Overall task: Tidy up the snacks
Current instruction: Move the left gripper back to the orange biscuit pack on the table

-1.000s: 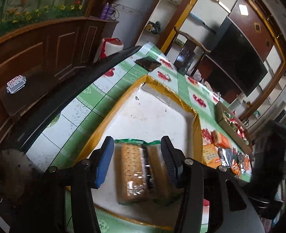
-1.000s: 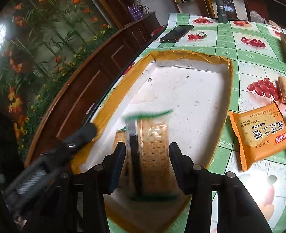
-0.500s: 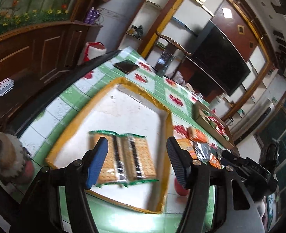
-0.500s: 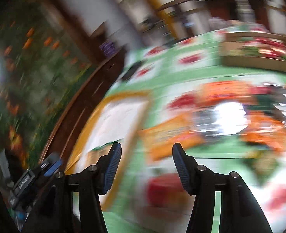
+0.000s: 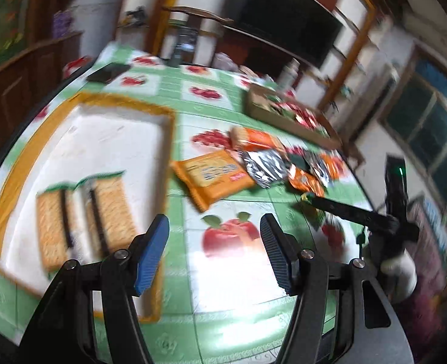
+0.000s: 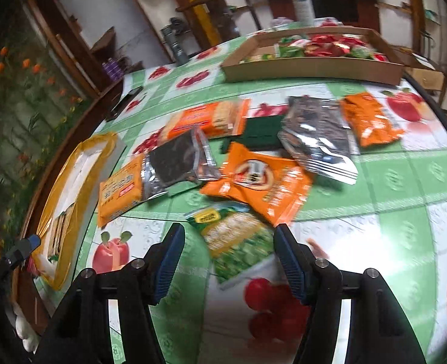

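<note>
Reaching for the next snack carries risk. Left of the loose pile (image 6: 253,151), two cracker packs (image 5: 84,212) lie in the yellow-rimmed tray (image 5: 168,151). The left gripper (image 5: 212,248), half-open and empty, hangs over the bench (image 5: 223,303) beside it. The right gripper (image 6: 226,257), its jaws just widened and empty, frames the green packet (image 6: 235,239); the overlapping orange packet (image 6: 259,185) could be dragged along.

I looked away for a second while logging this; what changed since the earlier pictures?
Both clear cracker packs were let go and lie side by side in the yellow-rimmed white tray. The left gripper and right gripper, jaws just opening and empty, swung away toward the loose snacks, the right above a green packet. The pile stayed put.
</note>
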Demonstrator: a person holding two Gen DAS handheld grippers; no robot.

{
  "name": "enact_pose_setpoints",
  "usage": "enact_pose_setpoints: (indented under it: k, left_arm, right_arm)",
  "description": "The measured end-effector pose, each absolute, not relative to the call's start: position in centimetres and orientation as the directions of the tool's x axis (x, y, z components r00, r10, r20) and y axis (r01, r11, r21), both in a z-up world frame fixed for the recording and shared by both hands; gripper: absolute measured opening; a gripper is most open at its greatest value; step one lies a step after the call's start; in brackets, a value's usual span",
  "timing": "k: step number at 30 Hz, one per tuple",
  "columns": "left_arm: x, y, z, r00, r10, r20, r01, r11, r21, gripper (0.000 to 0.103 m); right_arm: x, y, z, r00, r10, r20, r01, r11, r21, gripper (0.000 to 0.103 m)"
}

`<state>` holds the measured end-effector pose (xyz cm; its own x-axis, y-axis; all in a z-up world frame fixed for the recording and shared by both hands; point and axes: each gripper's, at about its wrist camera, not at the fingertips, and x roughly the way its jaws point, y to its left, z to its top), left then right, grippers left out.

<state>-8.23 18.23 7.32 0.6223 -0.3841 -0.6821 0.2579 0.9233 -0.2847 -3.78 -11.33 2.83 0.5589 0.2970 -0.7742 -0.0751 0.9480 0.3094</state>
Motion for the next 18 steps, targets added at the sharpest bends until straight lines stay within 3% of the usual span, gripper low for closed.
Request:
enact_pose_setpoints:
  k: [6, 10, 18]
  left_arm:
    - [-3.5, 12.2, 7.7, 0.553, -0.387, -0.738, 0.46, 0.88, -0.117, 0.061]
    - [1.4, 9.8, 5.5, 0.469, -0.334, -0.818, 0.457, 0.884, -0.099, 0.061]
    - [7.3, 9.6, 2.4, 0.447, -0.251, -0.858, 0.327, 0.939, -0.104, 0.061]
  right_arm:
    - [-3.3, -9.3, 2.1, 0.581, 0.27, -0.768, -0.13, 0.962, 0.239, 0.062]
    - [-3.4, -9.6, 2.0, 0.585, 0.337, -0.738, -0.17, 0.94, 0.295, 0.034]
    - [-3.0, -11.1, 1.5, 0.578, 0.417, -0.701, -0.161, 0.901, 0.403, 0.034]
